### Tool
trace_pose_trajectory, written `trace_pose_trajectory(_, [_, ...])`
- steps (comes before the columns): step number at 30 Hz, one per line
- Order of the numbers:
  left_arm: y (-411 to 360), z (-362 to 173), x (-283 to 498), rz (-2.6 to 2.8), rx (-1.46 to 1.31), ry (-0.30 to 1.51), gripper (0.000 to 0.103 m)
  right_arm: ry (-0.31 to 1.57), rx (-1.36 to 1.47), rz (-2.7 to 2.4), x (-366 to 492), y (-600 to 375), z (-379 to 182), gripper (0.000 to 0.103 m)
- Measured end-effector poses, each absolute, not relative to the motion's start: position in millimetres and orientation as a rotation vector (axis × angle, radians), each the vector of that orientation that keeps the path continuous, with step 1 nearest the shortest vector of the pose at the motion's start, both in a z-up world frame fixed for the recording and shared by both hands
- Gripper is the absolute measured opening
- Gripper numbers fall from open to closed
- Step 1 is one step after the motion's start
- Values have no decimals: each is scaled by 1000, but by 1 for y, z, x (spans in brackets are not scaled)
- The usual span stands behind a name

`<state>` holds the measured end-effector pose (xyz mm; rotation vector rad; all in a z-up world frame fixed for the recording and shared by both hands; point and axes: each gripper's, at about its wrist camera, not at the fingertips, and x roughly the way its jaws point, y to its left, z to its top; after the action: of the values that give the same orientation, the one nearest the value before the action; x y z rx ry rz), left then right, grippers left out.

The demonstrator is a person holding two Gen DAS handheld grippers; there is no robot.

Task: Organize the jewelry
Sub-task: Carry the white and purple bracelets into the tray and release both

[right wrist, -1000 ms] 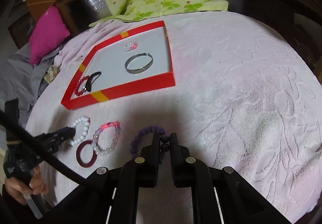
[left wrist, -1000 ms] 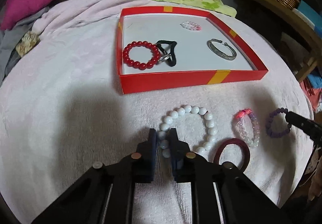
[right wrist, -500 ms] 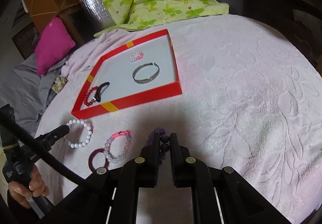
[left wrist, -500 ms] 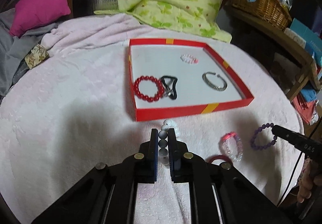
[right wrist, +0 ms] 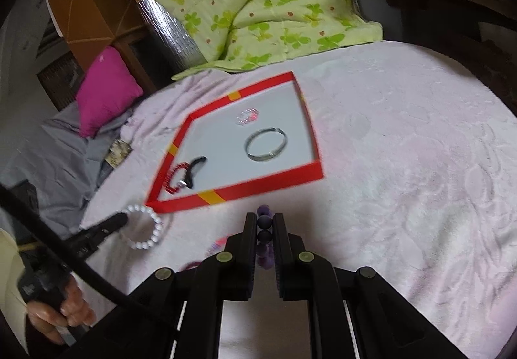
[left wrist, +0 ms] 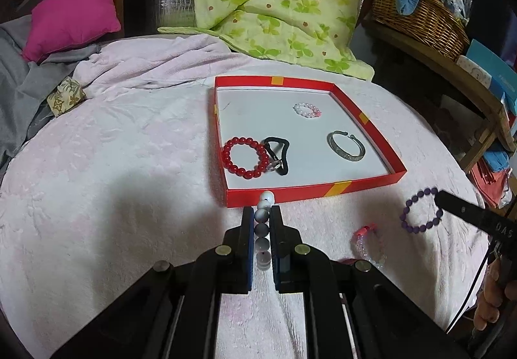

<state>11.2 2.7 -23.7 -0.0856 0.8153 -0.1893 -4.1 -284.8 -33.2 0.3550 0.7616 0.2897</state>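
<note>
White round beads of a bracelet point(left wrist: 262, 223) sit clamped between the closed jaws of the left gripper point(left wrist: 261, 213), lifted just in front of the shallow red cardboard tray point(left wrist: 310, 190). Purple beaded bracelet point(right wrist: 264, 230) is pinched in the shut right gripper point(right wrist: 264, 220). Inside the tray lie a red bead bracelet point(left wrist: 245, 157), a black hair tie point(left wrist: 278, 154), a silver bangle point(left wrist: 346, 150) and a small pink-white bead ring point(left wrist: 307, 109), all on a pale pink blanket point(left wrist: 113, 165).

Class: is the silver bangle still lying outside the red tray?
No, the silver bangle lies inside the red tray, on its white floor.
</note>
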Motion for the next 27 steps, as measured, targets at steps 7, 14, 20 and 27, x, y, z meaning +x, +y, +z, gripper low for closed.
trace_pose_trajectory(7, [2, -23, 11, -191, -83, 814, 9, 682, 401, 358, 18, -257, -13, 10])
trace_pose_trajectory(14, [16, -7, 14, -217, -124, 798, 9, 693, 422, 394, 48, -223, -18, 10])
trace_pose_trajectory(20, [17, 20, 39, -173, -111, 740, 9, 748, 430, 425, 78, -206, -34, 10])
trace_pose_trajectory(27, [11, 13, 63, -144, -106, 766, 9, 844, 424, 417, 98, -203, -59, 10])
